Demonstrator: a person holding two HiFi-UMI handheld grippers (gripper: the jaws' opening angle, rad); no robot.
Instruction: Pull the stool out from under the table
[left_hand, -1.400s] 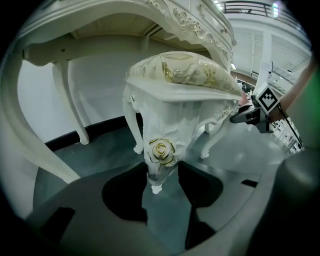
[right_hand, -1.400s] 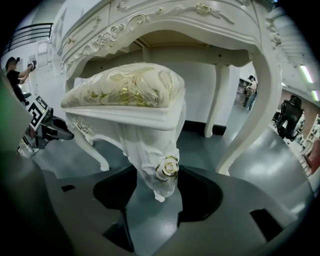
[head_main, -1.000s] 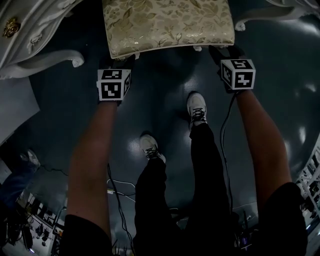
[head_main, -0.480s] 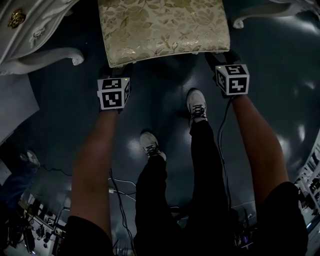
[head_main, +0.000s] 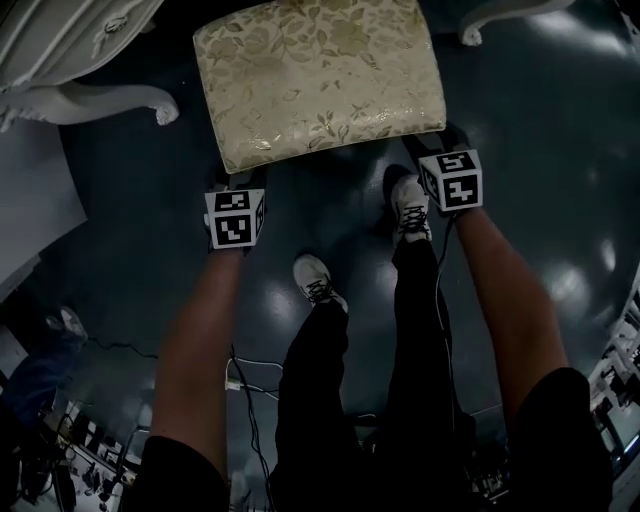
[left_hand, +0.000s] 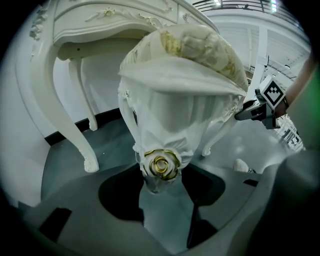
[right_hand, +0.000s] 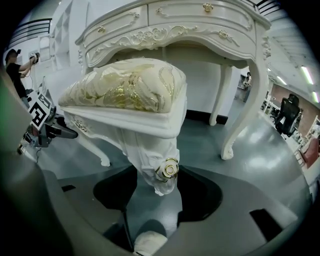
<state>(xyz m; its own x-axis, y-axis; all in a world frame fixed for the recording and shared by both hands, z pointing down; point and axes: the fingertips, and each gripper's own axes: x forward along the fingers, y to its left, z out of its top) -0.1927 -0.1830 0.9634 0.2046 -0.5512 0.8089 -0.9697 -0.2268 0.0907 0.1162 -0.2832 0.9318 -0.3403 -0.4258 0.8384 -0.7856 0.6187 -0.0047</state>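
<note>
Most of the stool (head_main: 318, 75) is judged already clear of the tabletop (right_hand: 190, 20) at 12 o'clock, with the jaws of the left gripper (left_hand: 160, 175) and right gripper (right_hand: 167, 182) closed on its legs (right_hand: 162, 165).

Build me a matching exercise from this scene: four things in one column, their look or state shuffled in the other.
Things:
1. stool cushion
2. left gripper
3. table leg
4. left shoe

States:
A. shut on a stool leg
B. white, curved, ending in a scroll foot
C. gold floral fabric
D. laced, standing on the dark floor

Pairs: 1-C, 2-A, 3-B, 4-D
</note>
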